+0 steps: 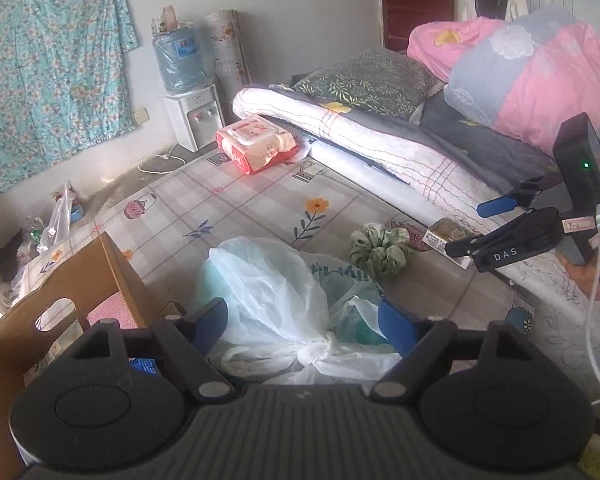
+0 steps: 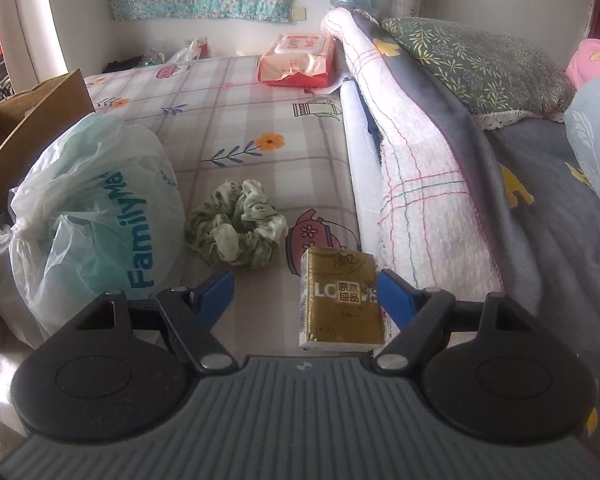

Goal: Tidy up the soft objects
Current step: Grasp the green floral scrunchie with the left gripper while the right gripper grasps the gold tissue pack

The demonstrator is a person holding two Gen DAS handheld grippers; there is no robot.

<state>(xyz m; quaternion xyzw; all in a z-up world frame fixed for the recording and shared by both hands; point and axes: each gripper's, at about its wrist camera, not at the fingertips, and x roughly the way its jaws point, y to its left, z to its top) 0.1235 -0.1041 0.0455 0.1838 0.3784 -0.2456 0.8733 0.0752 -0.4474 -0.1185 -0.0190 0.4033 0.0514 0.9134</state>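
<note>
Far left, a cardboard box (image 1: pixel 80 280) at the edge of the checked mattress cover (image 2: pixel 228 96), open at the top. Just beside it, a knotted white plastic bag (image 2: pixel 96 208), bulging, printed in blue. Left gripper (image 1: pixel 304 320) over that bag, blue fingers (image 1: pixel 210 322) spread wide on either side of the knot, apparently not pressing it, though the near edge is hard to read. Right of the bag, a green scrunchie (image 2: pixel 238 226) lying loose on the cover. Further right, a gold tissue pack (image 2: pixel 340 300) flat on the cover near the rolled quilt (image 2: pixel 420 184). Right gripper (image 2: pixel 306 294) around the pack, fingers (image 2: pixel 396 300) open, one just beside its right side, the other well apart. Farther back, a red wipes pack (image 2: pixel 296 60); at the far right, a green pillow (image 2: pixel 476 64).
</note>
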